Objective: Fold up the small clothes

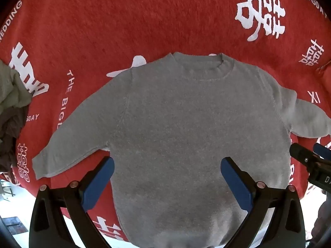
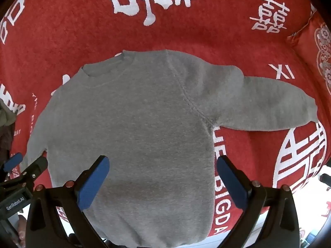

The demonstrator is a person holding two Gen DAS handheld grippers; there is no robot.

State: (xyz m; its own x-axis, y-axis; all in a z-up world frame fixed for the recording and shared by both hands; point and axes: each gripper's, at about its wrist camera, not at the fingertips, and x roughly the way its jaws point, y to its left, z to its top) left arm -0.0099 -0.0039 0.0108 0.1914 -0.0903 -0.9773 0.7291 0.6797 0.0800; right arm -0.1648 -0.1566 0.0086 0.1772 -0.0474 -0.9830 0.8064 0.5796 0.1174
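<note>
Under everything lies the red blanket [image 1: 124, 20], a fuzzy, napped cloth printed with white characters and lettering, and it fills most of what I see from both wrists. Spread flat on it is the grey sweater [image 1: 186, 124] — a soft, slightly pilled knit with a ribbed round collar at the far end, raglan seams, both sleeves out to the sides and the hem toward me. At the far left edge sits a rumpled heap of other clothes [image 1: 12, 103], pale green over dark brown. My left gripper [image 1: 167, 177] hangs over the sweater's lower body with its blue-padded fingers [image 1: 99, 184] spread wide, gripping nothing. My right gripper [image 2: 163, 177] is the same — released, its blue pads [image 2: 232, 184] far apart above the hem half, one finger over the knit and one near its side edge.
</note>
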